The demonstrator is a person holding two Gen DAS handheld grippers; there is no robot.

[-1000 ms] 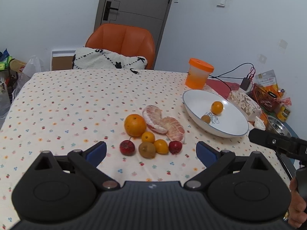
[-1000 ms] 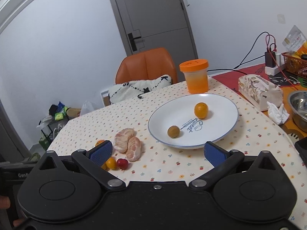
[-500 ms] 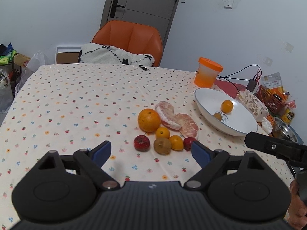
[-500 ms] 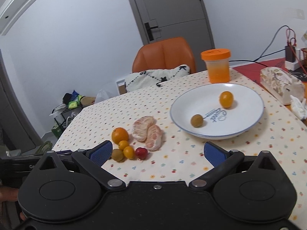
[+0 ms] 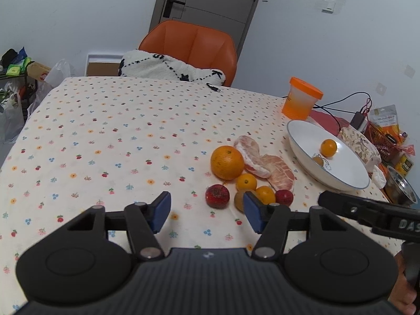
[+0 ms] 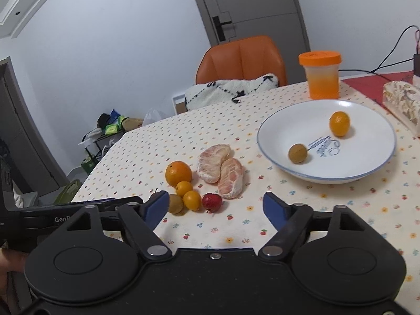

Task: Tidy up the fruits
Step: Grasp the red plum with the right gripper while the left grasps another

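Note:
A loose cluster lies on the dotted tablecloth: a big orange (image 5: pixel 227 162), two peeled pomelo pieces (image 5: pixel 262 164), two small oranges (image 5: pixel 246 182), a kiwi (image 5: pixel 239 200), a dark red fruit (image 5: pixel 217 196) and a red fruit (image 5: pixel 284 197). The white plate (image 5: pixel 346 169) on the right holds a small orange (image 5: pixel 328 147) and a brown fruit (image 5: pixel 318 160). My left gripper (image 5: pixel 207 214) hovers just short of the dark red fruit, jaws closing, nothing pressed between them. My right gripper (image 6: pixel 215 208) faces the red fruit (image 6: pixel 212 202) and kiwi (image 6: pixel 175 203), jaws closing on nothing.
An orange-lidded cup (image 5: pixel 302 102) stands behind the plate. A patterned tissue box (image 5: pixel 359 144), a metal bowl (image 5: pixel 401 189), a red basket and cables crowd the right edge. An orange chair (image 5: pixel 191 44) with a white cushion sits at the far side.
Both grippers' jaws have narrowed. Both have come lower and closer to the fruit cluster, and the right view has swung left so the cluster now sits ahead of its fingers.

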